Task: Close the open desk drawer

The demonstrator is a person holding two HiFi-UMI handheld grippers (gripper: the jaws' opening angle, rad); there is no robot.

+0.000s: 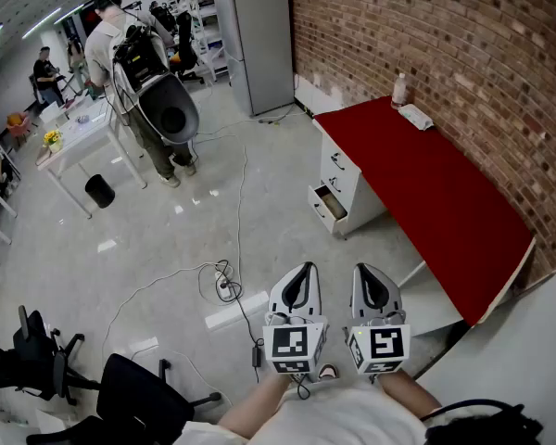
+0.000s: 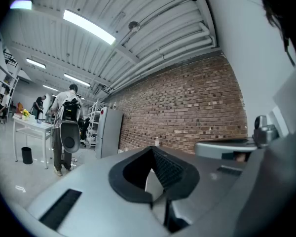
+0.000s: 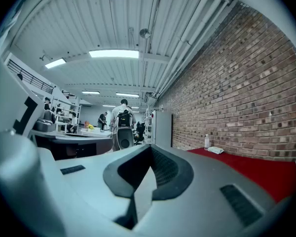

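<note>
Nearest, the left gripper (image 1: 304,269) and right gripper (image 1: 364,269) are held side by side, each clenched on nothing. Farther off, the drawer (image 1: 328,208) is seen standing open, lowest in the red-topped desk (image 1: 426,179), well apart from both grippers.

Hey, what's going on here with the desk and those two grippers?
A person holds the left gripper and right gripper close to the body, both shut and empty. The red-topped desk stands ahead by the brick wall, its bottom drawer pulled open. Neither gripper is near it yet, so closing has not begun.
</note>
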